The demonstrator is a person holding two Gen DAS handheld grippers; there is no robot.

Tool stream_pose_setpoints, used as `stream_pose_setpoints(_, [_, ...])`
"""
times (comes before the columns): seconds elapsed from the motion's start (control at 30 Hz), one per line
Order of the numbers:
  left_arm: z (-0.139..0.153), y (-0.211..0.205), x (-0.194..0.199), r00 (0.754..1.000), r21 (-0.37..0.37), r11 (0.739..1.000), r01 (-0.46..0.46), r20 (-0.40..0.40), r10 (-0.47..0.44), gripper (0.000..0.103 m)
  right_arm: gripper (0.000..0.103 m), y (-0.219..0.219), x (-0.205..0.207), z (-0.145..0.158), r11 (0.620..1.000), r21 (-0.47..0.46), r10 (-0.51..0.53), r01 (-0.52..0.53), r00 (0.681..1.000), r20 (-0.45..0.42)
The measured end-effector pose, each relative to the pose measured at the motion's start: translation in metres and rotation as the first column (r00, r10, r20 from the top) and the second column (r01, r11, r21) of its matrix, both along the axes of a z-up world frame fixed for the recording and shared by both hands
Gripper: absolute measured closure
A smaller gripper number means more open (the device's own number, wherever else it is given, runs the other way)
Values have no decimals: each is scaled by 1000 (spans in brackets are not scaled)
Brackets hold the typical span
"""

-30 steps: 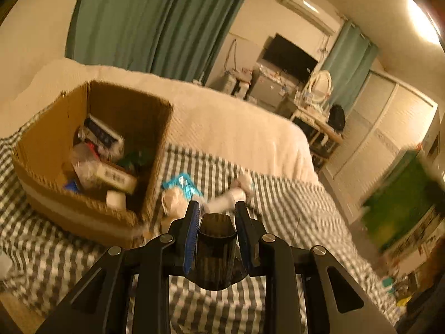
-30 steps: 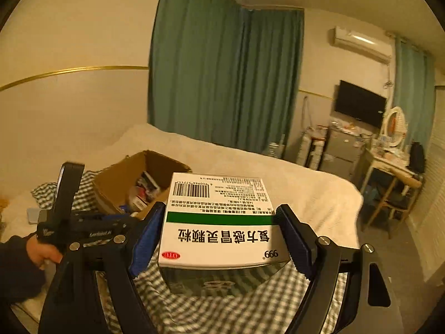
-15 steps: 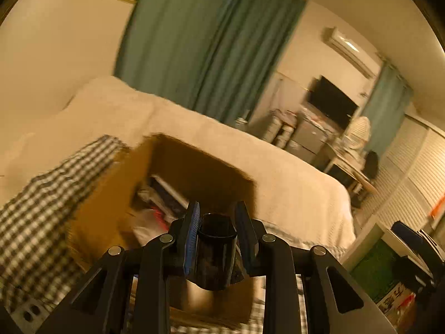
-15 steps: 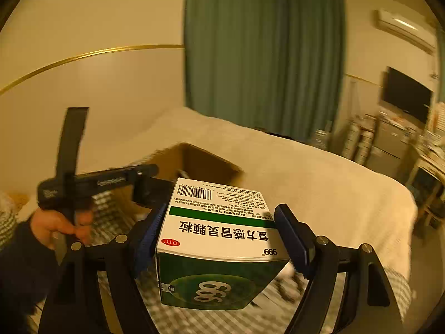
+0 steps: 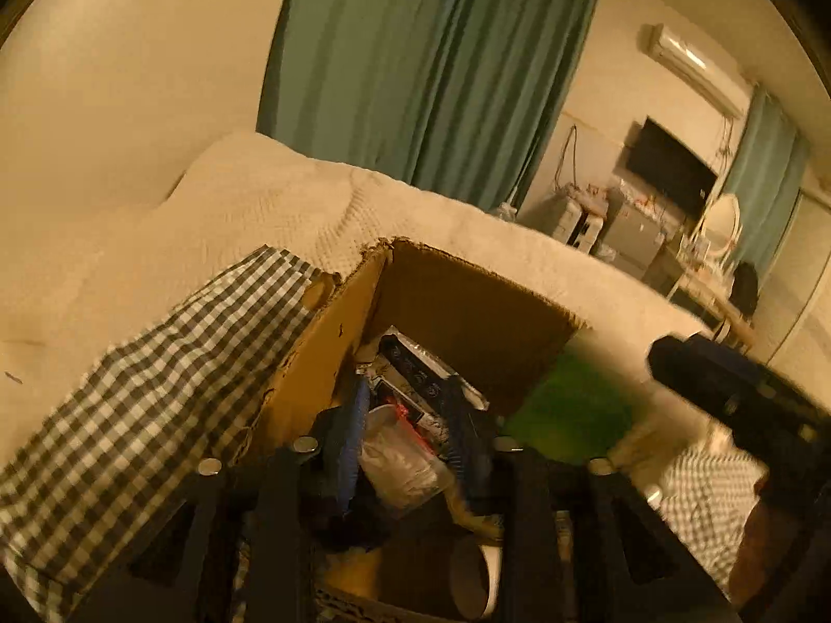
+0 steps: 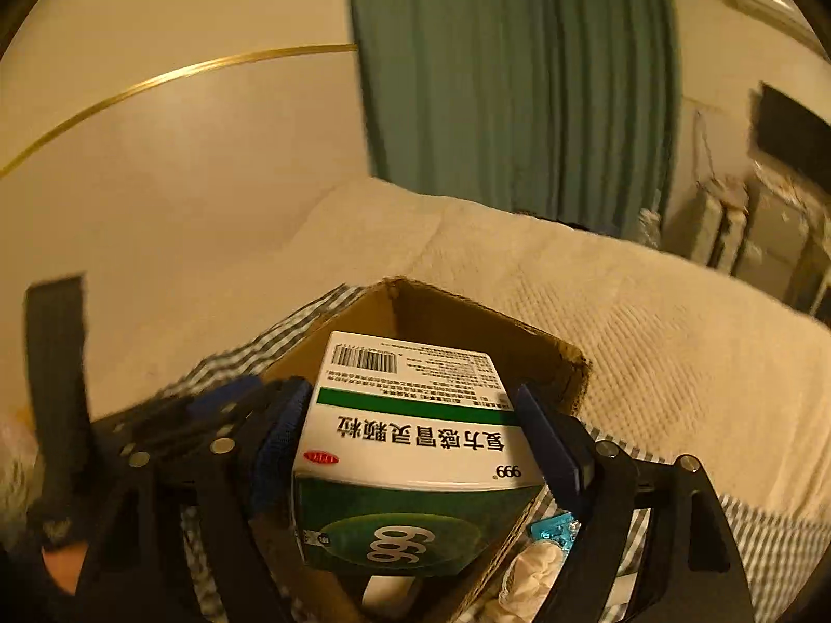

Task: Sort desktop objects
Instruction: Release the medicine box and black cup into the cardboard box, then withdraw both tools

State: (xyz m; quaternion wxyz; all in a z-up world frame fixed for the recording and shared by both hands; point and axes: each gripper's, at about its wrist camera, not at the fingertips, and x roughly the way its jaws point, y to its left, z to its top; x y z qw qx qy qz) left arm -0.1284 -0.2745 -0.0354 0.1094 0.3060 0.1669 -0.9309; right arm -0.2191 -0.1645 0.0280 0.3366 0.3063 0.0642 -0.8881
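Note:
My right gripper (image 6: 415, 431) is shut on a white and green medicine box (image 6: 410, 441) marked 999 and holds it over the open cardboard box (image 6: 519, 342). In the left wrist view that medicine box is a green blur (image 5: 571, 410) at the cardboard box's (image 5: 467, 306) right wall. My left gripper (image 5: 405, 431) is open and empty above the box, with the box's mixed contents showing between its blue pads (image 5: 348, 446). The dark cup it held earlier is not between them.
The cardboard box holds several packets and a crumpled clear plastic bag (image 5: 400, 462). It sits on a grey checked cloth (image 5: 156, 379) over a cream bedspread (image 6: 649, 322). A teal packet (image 6: 555, 527) and crumpled white tissue (image 6: 530, 571) lie right of the box.
Both grippers moved over the cardboard box. The left gripper opened and the dark cup is gone from its fingers. The right gripper carried the medicine box in above the box opening.

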Motion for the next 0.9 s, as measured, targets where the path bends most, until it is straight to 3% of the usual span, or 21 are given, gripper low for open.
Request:
stream_pose_setpoints(0.03, [0, 1, 2, 1000, -5, 1000, -4, 1, 4, 30, 11, 6, -1, 0, 1000, -3, -27, 27, 1000, -9])
stream_pose_setpoints(0.07, [0, 2, 5, 1000, 1, 1000, -10, -7, 10, 23, 11, 13, 0, 2, 999, -8, -40, 40, 999, -21])
stream_pose_setpoints(0.17, [3, 5, 13, 1000, 30, 999, 11, -11, -10, 21, 10, 29, 7, 4, 999, -18, -52, 52, 998, -40])
stream_pose_setpoints(0.43, [16, 34, 33, 997, -2, 997, 73, -16, -73, 18, 8, 69, 40, 13, 994, -7, -110, 110, 992, -62])
stream_pose_setpoints(0.57, [24, 54, 49, 995, -18, 995, 95, -33, -96, 8, 8, 95, 60, 19, 991, 0, -136, 136, 987, -86])
stream_pose_setpoints(0.9, [22, 137, 39, 980, -64, 978, 199, -5, -200, 7, 8, 178, 78, 3, 982, 29, -181, 186, 976, -118])
